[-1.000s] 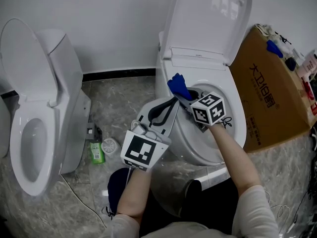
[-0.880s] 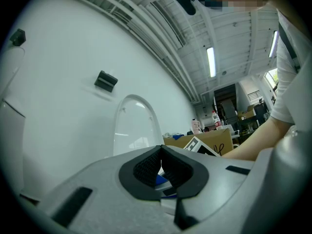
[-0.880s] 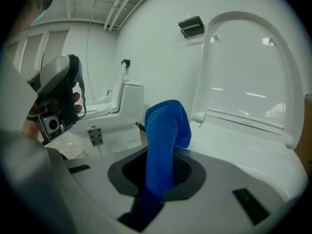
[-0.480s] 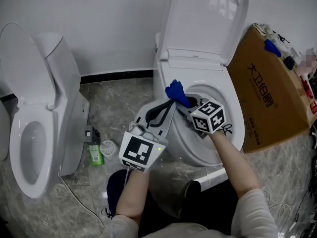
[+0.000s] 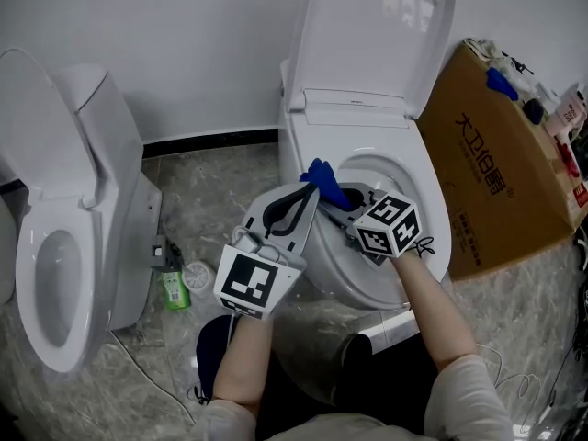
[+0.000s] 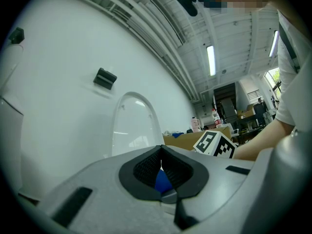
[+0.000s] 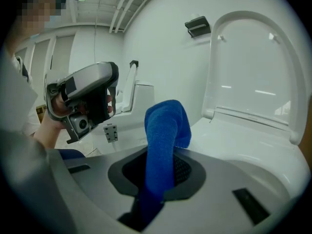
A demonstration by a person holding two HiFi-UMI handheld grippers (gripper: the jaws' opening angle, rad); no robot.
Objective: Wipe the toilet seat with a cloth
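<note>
The right gripper [image 5: 344,208] clamps the blue cloth [image 5: 324,179] over the seat [image 5: 428,200], while the left gripper [image 5: 308,192], jaws closed together, hovers just beside the cloth.

Blue cloth [image 7: 163,130], white toilet seat [image 5: 434,239], brown box [image 5: 491,182], grey veined floor [image 5: 211,200].

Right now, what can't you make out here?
Contact between cloth and toilet seat: in the head view both grippers cover it; in the right gripper view, its own body blocks it.
Whether the left gripper nips the cloth: its view shows only blue behind shut jaws.
Things on the cardboard box: small, cut by the head view's right edge.
Label on the green bottle: too small, head view.
</note>
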